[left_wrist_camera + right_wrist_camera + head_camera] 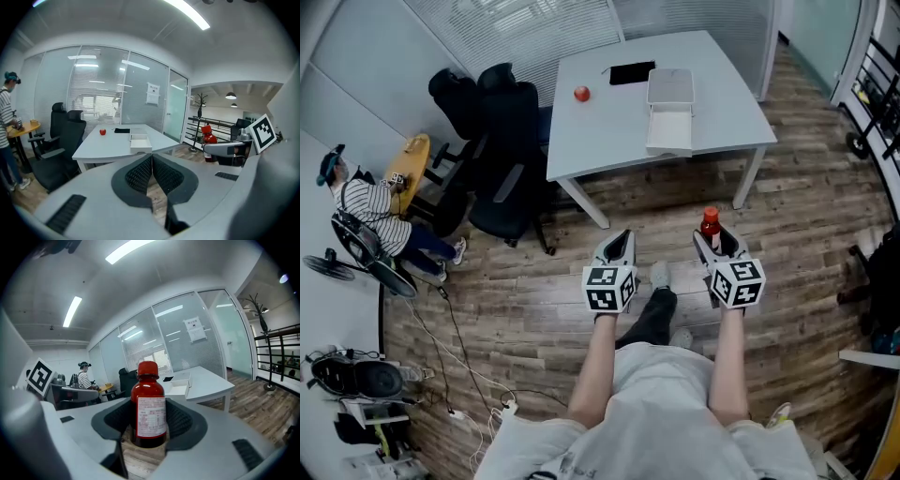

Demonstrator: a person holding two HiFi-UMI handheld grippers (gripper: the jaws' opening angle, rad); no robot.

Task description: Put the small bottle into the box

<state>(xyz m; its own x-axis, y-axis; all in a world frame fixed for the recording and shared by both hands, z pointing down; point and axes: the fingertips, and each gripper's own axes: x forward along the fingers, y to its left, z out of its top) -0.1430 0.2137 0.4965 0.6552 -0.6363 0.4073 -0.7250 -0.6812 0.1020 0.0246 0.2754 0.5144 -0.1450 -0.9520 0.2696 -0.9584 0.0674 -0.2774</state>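
Bottle (148, 404), red with a white label, stands upright between the pads of the right gripper (717, 246), which clamp its sides below the shoulder. That grip keeps the cap up and the body free to go down into the box (669, 112). It is well short of the box, carried out over the wood floor. The box lies open on the table (609, 141), its tray facing the person, so I judge that no lid needs lifting first. That would explain why the left gripper (617, 246) has its jaws pressed together on nothing, level with the right one and just as far from the box. An apple (581, 93) sits left of the box, out of the way.
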